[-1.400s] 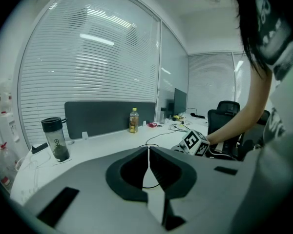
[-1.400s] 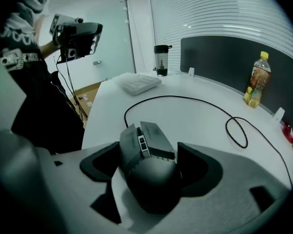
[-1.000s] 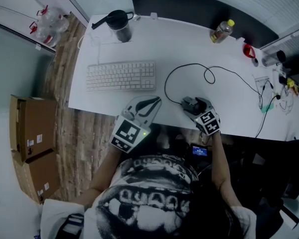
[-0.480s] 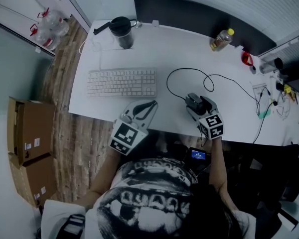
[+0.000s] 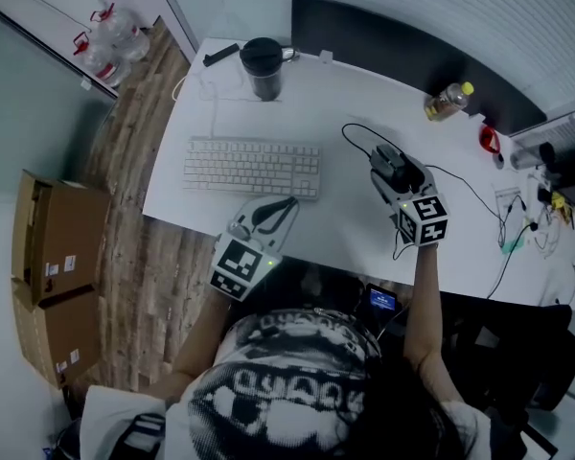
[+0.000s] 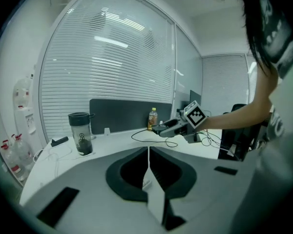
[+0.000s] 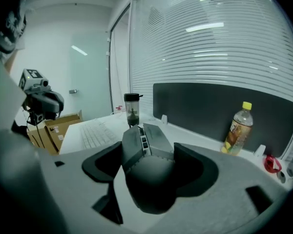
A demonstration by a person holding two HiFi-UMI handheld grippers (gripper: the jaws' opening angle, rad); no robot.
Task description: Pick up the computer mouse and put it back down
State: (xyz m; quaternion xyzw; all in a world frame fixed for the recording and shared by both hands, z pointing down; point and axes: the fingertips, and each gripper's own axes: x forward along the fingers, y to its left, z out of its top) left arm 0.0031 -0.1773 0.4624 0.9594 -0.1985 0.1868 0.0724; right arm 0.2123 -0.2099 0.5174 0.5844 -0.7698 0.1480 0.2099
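Note:
A dark computer mouse [image 5: 391, 165] hangs above the white desk [image 5: 355, 223], held in my right gripper [image 5: 387, 159], whose jaws press on its two sides. In the right gripper view the mouse [image 7: 149, 184] fills the gap between the dark pads, buttons pointing away. Its black cable [image 5: 360, 132] trails down to the desk. My left gripper [image 5: 274, 209] hovers at the desk's front edge just below the keyboard, jaws together and holding nothing. The left gripper view shows the closed left gripper [image 6: 148, 152] and, farther off, the right gripper [image 6: 172, 128] carrying the mouse.
A white keyboard [image 5: 251, 166] lies left of the mouse. A dark tumbler [image 5: 263, 65] and a phone stand at the back left, a yellow-capped bottle [image 5: 448, 101] at the back right. Tangled cables [image 5: 517, 209] crowd the right edge. Cardboard boxes [image 5: 48, 257] sit on the floor.
My right gripper has lifted the mouse off the desk and carried it farther from the front edge. The left gripper has shifted a little along the front edge, still shut.

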